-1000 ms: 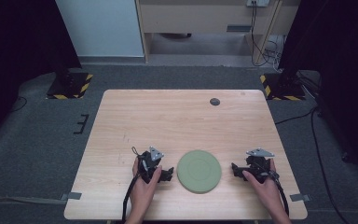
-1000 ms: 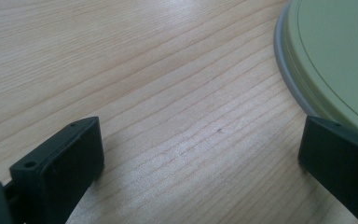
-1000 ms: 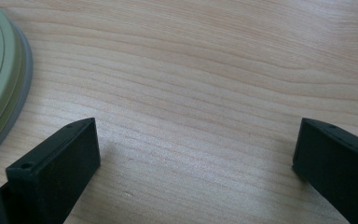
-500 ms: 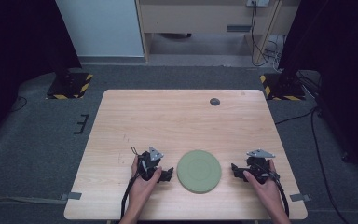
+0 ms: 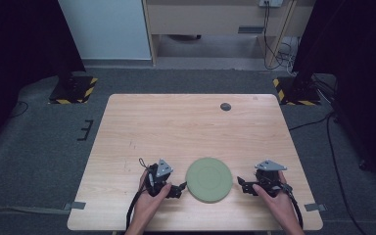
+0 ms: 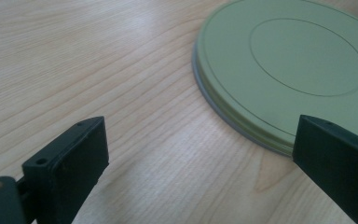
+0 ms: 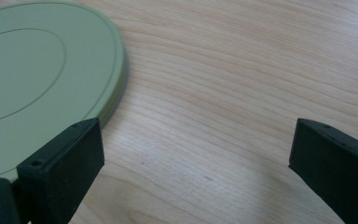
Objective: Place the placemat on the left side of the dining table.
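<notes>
A person sits at the near edge of a pale wooden table (image 5: 191,127), holding a two-jaw gripper in each hand. Going left to right in the high view: the left gripper (image 5: 178,188) rests on the table near the front edge, pointing right, its jaws spread wide and holding nothing. In the left gripper view one jaw sits over bare wood and the other just at the rim of the plate. Next comes the task's thing, a flat, round, sage-green plate (image 5: 209,179), lying upside down or very shallow, with a faint ring near its centre. It lies flat on the table between the two grippers, close to the front edge. To its right, the right gripper (image 5: 243,186) points left toward the plate, jaws also spread apart and empty, a little short of the rim.

The work appears to be at its very start: the plate is not yet gripped or lifted, and both grippers are only lined up on either side of it. Closing on the rim and moving the plate are still to come.

The table shows light wood grain. A small dark round disc (image 5: 225,106) lies near its far edge. Grey carpet surrounds it, with black-and-yellow striped bases (image 5: 73,89) at both far corners, dark curtains at the sides, and a wooden cabinet (image 5: 215,17) beyond.
</notes>
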A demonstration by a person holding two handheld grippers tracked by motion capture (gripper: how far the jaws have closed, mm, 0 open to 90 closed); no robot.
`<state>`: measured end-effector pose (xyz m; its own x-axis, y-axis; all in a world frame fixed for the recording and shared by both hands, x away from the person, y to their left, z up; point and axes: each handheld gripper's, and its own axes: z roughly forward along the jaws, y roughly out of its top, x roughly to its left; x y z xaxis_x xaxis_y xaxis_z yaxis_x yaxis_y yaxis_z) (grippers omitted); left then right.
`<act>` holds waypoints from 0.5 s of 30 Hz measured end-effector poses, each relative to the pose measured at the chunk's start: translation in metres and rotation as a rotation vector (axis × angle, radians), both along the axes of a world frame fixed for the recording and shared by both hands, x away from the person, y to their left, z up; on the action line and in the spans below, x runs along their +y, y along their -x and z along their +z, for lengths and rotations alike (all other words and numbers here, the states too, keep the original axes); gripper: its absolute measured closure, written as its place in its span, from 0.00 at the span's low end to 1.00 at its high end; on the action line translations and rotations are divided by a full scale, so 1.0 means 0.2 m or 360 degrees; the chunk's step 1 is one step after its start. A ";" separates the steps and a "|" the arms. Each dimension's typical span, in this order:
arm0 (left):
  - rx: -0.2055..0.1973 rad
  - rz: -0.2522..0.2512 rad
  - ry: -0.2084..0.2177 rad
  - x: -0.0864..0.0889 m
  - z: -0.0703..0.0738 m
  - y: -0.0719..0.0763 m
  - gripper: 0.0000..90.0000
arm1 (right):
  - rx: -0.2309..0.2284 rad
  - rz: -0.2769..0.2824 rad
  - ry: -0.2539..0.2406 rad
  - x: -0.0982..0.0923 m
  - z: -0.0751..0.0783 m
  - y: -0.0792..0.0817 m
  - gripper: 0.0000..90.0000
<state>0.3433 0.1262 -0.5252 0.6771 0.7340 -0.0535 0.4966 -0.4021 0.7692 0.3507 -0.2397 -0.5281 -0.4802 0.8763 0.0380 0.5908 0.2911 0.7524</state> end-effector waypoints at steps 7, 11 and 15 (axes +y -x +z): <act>-0.0011 -0.0073 -0.0007 -0.06 0.01 0.03 0.04 | 0.0004 0.0062 0.0013 0.06 0.00 0.01 0.04; -0.0004 -0.0098 -0.0017 -0.07 0.00 0.04 0.03 | 0.0003 0.0089 0.0017 0.08 0.00 0.02 0.04; 0.0011 -0.0111 -0.0038 -0.09 -0.01 0.04 0.03 | 0.0010 0.0108 0.0032 0.09 -0.01 0.02 0.04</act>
<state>0.3359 0.1088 -0.5267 0.7264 0.6860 -0.0417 0.4722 -0.4540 0.7556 0.3461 -0.2223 -0.5298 -0.5384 0.8423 0.0241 0.5740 0.3456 0.7423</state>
